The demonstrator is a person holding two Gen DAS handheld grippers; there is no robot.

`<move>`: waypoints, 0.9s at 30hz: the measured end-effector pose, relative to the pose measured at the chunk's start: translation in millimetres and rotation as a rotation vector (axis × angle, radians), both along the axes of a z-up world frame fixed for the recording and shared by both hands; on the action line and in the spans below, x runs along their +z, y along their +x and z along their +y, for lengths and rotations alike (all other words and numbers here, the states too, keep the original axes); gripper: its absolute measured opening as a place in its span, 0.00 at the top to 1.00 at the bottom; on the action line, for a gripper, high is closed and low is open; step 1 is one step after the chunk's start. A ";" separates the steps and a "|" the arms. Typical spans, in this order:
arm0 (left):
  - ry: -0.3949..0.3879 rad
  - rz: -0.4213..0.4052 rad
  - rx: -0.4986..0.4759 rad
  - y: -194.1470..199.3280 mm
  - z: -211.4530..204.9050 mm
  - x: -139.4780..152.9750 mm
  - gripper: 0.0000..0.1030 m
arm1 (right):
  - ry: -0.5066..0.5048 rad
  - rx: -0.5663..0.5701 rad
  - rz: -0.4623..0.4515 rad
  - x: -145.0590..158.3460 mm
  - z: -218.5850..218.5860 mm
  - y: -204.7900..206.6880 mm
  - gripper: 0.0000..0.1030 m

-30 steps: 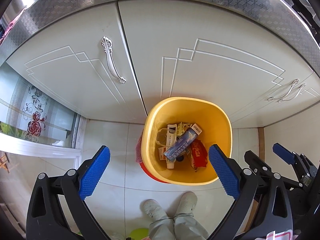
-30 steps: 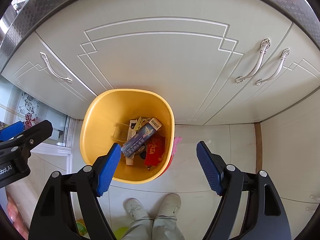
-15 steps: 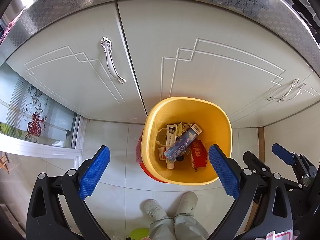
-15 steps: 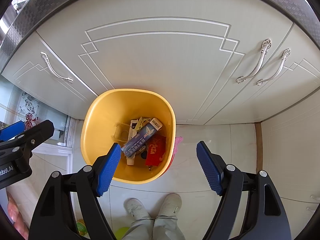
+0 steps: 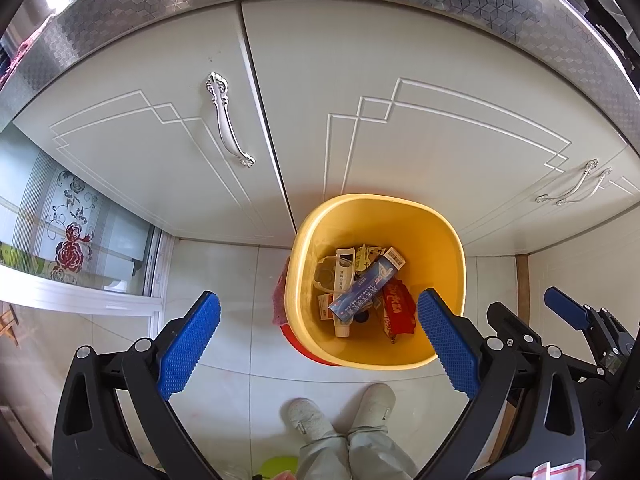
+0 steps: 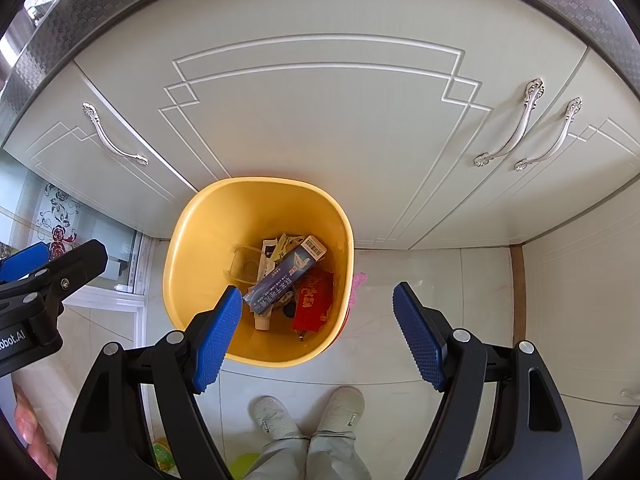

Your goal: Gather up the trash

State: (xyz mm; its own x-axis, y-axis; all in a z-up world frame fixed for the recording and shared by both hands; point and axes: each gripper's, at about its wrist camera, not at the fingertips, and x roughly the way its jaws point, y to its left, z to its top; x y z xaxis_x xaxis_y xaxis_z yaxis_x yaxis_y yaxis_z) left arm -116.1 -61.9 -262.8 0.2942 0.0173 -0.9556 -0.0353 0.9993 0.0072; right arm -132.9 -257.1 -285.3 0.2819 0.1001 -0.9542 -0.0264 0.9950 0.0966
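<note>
Still, both the left tool [image 5: 318, 344] and right tool [image 6: 318, 334] hover wide open, empty, unmoved over the yellow bin [image 6: 200, 240].

Almost nothing differs from a second ago. In the right wrist view the yellow bin [image 6: 224, 220] sits a touch further right in frame, and in the left wrist view the right hand-held gripper [image 5: 566, 312] appears marginally further left.
</note>
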 end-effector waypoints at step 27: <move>0.006 0.004 0.024 3.1 7.2 -2.9 0.05 | -0.008 0.005 0.001 0.9 1.9 1.5 0.24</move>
State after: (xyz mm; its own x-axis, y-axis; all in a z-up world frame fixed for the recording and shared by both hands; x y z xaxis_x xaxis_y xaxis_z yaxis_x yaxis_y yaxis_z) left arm -113.1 -54.7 -265.7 0.2902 0.0299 -0.9565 -0.0597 0.9981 0.0131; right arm -131.4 -255.2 -284.3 0.2806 0.0937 -0.9552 -0.0318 0.9956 0.0884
